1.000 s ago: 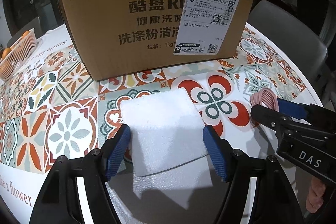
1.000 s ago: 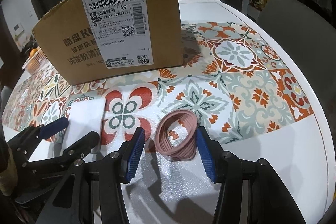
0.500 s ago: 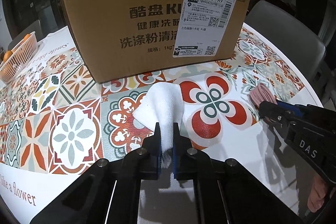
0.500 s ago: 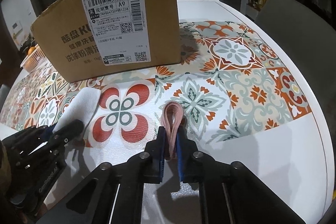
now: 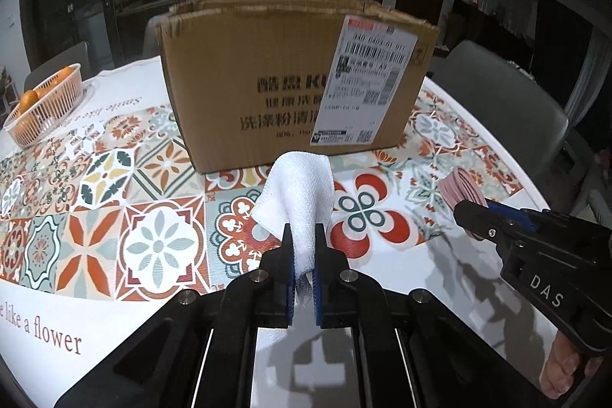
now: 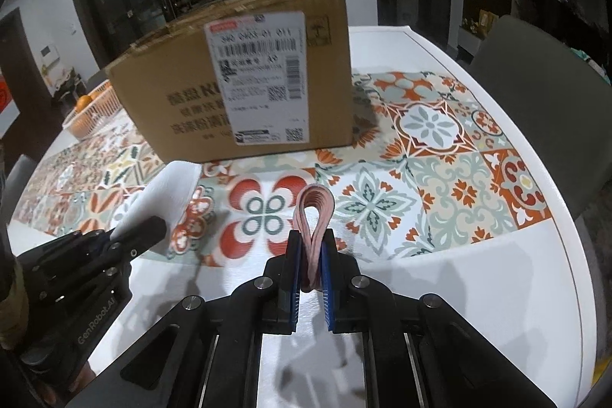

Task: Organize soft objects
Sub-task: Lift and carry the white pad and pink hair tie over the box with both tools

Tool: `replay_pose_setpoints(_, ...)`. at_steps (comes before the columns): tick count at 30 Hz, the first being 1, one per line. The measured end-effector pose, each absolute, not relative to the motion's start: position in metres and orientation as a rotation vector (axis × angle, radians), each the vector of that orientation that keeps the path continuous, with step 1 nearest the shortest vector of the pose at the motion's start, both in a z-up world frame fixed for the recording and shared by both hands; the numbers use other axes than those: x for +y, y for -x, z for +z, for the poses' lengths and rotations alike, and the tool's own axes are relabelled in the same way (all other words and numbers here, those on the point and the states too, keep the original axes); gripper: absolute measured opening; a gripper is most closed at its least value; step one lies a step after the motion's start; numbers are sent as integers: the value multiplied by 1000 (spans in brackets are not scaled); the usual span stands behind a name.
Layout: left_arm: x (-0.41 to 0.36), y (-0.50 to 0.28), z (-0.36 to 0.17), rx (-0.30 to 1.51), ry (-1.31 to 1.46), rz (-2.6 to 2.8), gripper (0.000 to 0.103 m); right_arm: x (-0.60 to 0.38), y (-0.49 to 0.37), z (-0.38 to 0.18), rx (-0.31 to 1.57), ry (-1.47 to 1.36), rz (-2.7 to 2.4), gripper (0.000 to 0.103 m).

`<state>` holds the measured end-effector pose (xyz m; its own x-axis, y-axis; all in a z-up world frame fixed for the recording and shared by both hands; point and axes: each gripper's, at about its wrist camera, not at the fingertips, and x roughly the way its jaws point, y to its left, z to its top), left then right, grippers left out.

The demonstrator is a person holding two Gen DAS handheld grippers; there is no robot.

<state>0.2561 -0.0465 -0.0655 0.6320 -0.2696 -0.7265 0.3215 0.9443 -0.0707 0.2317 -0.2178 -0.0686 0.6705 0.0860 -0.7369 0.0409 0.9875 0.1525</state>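
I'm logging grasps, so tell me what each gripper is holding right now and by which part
The left gripper pinches the white cloth at its bunched near edge. The right gripper squeezes the pink ribbed band flat at its near end.

Left tool (image 5: 303, 247) clamping white cloth (image 5: 296, 194), cardboard box (image 5: 294, 75) behind

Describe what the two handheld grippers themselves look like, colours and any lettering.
Both are matte black plastic with silver screws and ribbed blue pads inside the fingers. The left gripper has "GenRobot.AI" in pale letters on its body, read in the right wrist view. The right gripper carries white "DAS" lettering, read in the left wrist view. No cables or sleeves show.
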Motion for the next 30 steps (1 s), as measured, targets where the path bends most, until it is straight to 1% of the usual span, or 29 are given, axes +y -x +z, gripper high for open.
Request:
replay_pose_setpoints(15,-34,-233,-24,716,-46,-334,9,-206,-210,-25,733,-140,57,11)
replay_pose_setpoints(30,-23,-227,26,568,-33,-336,9,-195,-203,17,605,-124,85,11)
